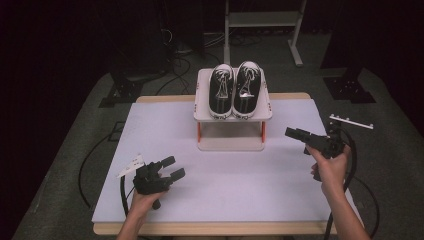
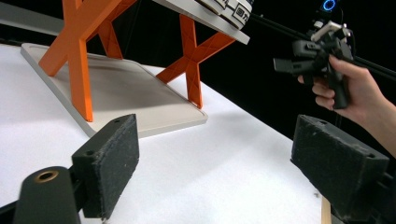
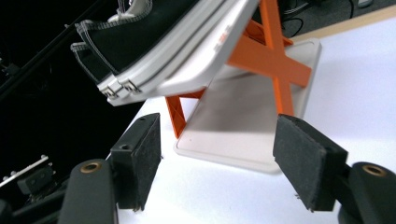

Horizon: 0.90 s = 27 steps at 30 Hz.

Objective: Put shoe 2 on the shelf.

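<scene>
- On the white worktop (image 1: 225,185), toward its far edge, stands a small two-level rack (image 1: 233,114) with orange X-shaped legs (image 2: 79,56) and a pale base tray.
- Two black sneakers (image 1: 234,90) with white soles lie side by side on the rack's top shelf, touching each other, toes toward the person.
- At the near left, the left gripper (image 1: 172,168) is held just above the worktop, well apart from the rack; its jaws stand wide apart with nothing between them, as the left gripper view confirms.
- At the right, the right gripper (image 1: 292,133) is raised beside the rack, pointing toward it, near but not touching.
- From the right gripper view, its jaws are spread wide and empty, with the rack's legs and the shoes' soles ahead.
</scene>
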Each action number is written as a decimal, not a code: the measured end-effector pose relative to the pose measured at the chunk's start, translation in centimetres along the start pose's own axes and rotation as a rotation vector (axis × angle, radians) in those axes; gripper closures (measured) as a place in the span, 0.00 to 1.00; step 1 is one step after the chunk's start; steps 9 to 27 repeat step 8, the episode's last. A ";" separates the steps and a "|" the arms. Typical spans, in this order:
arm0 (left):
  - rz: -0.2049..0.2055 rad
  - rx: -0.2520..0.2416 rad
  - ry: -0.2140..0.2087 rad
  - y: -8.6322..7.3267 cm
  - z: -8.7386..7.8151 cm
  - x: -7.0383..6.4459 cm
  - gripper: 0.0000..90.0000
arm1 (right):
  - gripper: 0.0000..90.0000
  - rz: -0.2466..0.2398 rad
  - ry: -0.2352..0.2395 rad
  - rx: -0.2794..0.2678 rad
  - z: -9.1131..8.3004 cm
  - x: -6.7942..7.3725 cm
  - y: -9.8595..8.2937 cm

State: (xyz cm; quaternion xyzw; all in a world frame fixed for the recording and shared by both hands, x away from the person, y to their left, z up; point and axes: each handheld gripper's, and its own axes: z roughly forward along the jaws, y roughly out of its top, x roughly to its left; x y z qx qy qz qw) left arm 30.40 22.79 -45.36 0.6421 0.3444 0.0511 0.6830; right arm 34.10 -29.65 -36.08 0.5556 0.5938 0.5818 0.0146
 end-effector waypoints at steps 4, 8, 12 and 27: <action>0.005 -0.005 0.002 0.0 0.0 0.1 0.13 | 0.32 0.000 0.004 -0.002 -1.1 -1.0 -1.7; 0.010 -0.006 0.007 0.0 0.0 0.1 0.12 | 0.31 -0.010 0.011 -0.003 -2.2 -1.9 -3.8; 0.010 -0.006 0.007 0.0 0.0 0.1 0.12 | 0.31 -0.010 0.011 -0.003 -2.2 -1.9 -3.8; 0.010 -0.006 0.007 0.0 0.0 0.1 0.12 | 0.31 -0.010 0.011 -0.003 -2.2 -1.9 -3.8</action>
